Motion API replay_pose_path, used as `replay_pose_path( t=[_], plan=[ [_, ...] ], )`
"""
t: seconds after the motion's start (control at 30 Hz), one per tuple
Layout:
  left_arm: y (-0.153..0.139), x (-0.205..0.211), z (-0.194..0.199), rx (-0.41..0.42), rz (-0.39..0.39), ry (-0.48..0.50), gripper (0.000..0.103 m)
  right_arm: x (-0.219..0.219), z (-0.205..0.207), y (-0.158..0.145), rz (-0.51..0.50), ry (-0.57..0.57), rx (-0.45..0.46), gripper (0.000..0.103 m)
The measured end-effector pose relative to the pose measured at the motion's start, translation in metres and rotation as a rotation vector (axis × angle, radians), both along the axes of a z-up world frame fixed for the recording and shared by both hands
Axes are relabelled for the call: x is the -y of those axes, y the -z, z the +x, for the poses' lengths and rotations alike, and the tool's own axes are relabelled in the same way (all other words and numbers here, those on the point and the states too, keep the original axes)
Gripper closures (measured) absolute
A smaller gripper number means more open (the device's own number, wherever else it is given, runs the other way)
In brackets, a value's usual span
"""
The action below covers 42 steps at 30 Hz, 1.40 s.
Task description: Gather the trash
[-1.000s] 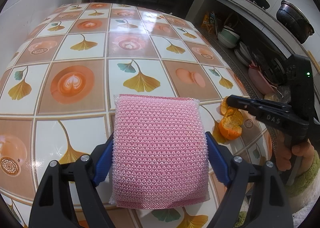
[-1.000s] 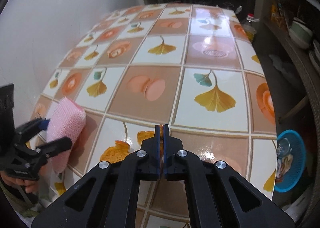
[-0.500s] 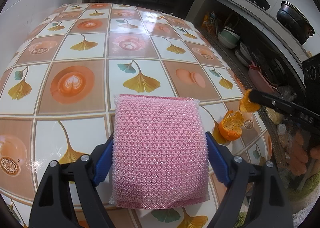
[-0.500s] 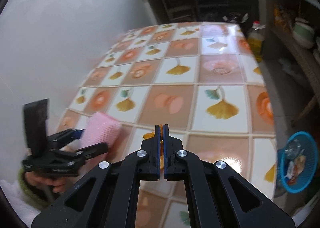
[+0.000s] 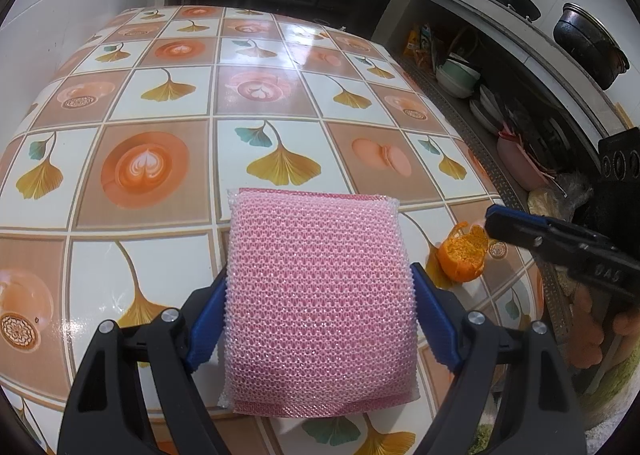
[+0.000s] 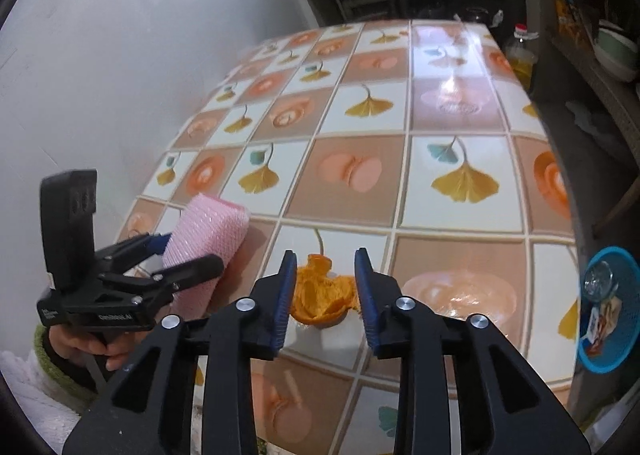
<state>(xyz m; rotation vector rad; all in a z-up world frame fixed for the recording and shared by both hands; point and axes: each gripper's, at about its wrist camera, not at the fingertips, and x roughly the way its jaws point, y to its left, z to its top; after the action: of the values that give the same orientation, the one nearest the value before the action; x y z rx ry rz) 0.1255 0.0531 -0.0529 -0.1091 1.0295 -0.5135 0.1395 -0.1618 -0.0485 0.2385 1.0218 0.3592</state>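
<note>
Right wrist view: right gripper (image 6: pixel 325 291), jaws just opened, straddles orange peel (image 6: pixel 320 301) lying on counter (image 6: pixel 460 199), no contact visible. Peel light, soft, tears easily; pinch thick cupped rim. Left gripper (image 5: pixel 318 319) clamps pink sponge (image 5: pixel 320 295).

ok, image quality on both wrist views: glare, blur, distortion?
Left wrist view: sharp, the sponge crisp, window glare on the far tablecloth, heavy fisheye bending at the edges. Right wrist view: softer, hazy wall, a glare streak on the tablecloth, slight smear at the table's right edge; the peel reads clearly.
</note>
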Motion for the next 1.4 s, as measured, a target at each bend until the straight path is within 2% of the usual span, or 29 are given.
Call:
replay_pose_path(
  t=[0.07,0.27,0.4,0.5,0.63,0.73,0.87,1.07,1.13,1.4],
  plan=[
    [0.0,0.0,0.001,-0.002,-0.004,-0.001,0.022,0.009,0.003,0.004,0.045,0.022,-0.035,0.067],
    [0.0,0.0,0.002,-0.003,-0.006,-0.001,0.021,0.018,0.005,0.023,0.085,0.061,-0.144,0.065],
    [0.0,0.0,0.002,-0.003,-0.006,-0.001,0.02,0.009,0.004,0.03,0.07,0.043,-0.171,0.066],
    [0.0,0.0,0.002,-0.003,-0.006,-0.001,0.02,0.002,0.004,0.031,0.049,0.031,-0.17,0.074],
    [0.0,0.001,0.003,-0.002,-0.005,0.0,0.02,-0.006,0.003,0.033,0.011,0.013,-0.166,0.089],
    [0.0,0.001,0.003,-0.002,-0.003,0.0,0.02,-0.011,0.002,0.033,-0.033,0.004,-0.152,0.095],
    [0.001,0.001,0.003,0.0,0.0,0.0,0.019,-0.013,-0.001,0.031,-0.068,-0.002,-0.124,0.098],
    [0.001,0.006,-0.001,0.026,0.042,-0.012,0.02,-0.008,-0.003,0.027,-0.06,0.012,-0.102,0.099],
    [0.002,0.007,-0.001,0.036,0.062,-0.02,0.023,-0.005,-0.004,0.025,-0.053,0.021,-0.094,0.099],
    [0.002,0.005,-0.001,0.017,0.053,-0.039,0.027,0.009,-0.012,0.018,-0.016,0.055,-0.06,0.099]
  ],
)
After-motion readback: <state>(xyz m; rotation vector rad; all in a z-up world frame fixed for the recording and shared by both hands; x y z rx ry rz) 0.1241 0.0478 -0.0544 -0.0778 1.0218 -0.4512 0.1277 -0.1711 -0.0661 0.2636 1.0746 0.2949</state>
